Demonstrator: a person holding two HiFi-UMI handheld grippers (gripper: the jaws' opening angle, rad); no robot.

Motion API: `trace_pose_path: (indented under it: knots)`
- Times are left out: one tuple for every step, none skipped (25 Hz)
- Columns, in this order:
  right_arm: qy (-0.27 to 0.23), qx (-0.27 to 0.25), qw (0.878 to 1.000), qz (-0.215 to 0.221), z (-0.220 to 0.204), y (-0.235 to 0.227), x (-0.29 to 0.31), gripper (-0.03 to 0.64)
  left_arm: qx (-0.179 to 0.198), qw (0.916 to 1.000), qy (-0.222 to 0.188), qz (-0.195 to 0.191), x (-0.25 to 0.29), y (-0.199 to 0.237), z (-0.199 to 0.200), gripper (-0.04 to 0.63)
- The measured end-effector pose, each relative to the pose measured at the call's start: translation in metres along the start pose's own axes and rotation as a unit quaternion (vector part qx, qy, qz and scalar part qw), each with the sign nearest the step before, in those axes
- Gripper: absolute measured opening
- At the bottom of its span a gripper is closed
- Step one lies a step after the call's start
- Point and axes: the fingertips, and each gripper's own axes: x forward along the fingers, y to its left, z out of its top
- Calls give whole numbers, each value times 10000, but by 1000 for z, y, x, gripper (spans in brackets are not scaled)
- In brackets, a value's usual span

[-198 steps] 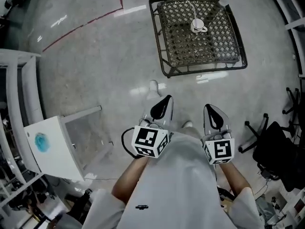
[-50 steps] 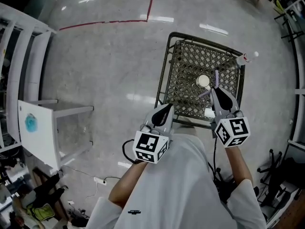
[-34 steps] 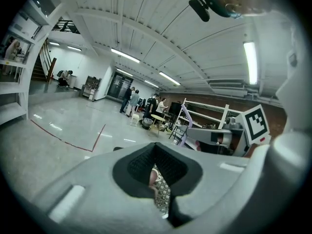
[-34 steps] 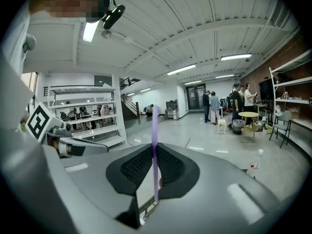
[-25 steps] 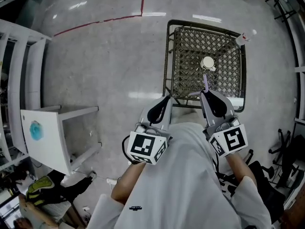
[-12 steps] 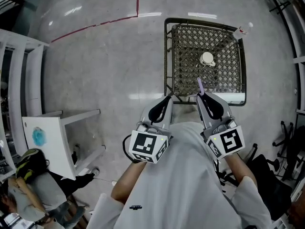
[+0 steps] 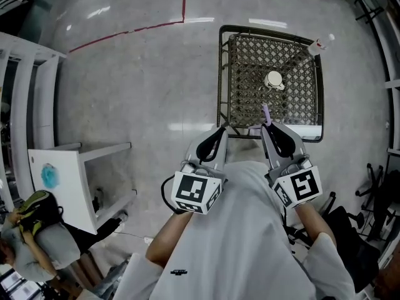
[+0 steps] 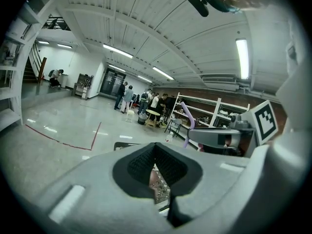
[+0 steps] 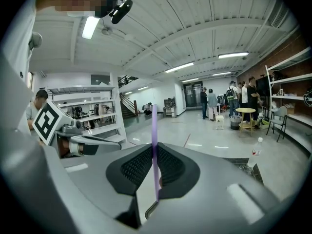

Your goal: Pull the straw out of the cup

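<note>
The right tool is clamped on a thin purple plastic straw. In the right gripper view the ribbed black pads press its lower part from both sides, and the rest stands upright above them. The straw is clear of the small white cup. It hangs over the near edge of the dark metal lattice-topped bench, while the cup stands well apart from it near the middle of the top. A clear plastic bottle stands at the bench's far right corner. The left tool hovers just short of the bench's near left corner. Its pads stand a narrow slit apart with nothing between them, and the lattice shows through the gap.
</note>
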Motion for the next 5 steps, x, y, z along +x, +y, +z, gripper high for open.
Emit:
trace_pose_path:
  knots:
    - [1, -8, 10000, 4, 0, 1, 0, 31, -4, 10000, -7, 4, -1, 0, 0, -2]
    - [-2, -17, 10000, 11, 1, 3, 0, 31, -7, 10000, -12, 6, -3, 1, 0, -2]
    - [-5, -25, 10000, 18, 2, 4, 0, 31, -8, 10000, -16, 7, -4, 1, 1, -2]
    - [-8, -32, 10000, 26, 2, 6, 1, 31, -8, 10000, -20, 7, -6, 1, 1, -2]
    - [-12, -38, 10000, 34, 3, 8, 1, 31, -7, 10000, -23, 7, -7, 1, 1, -2]
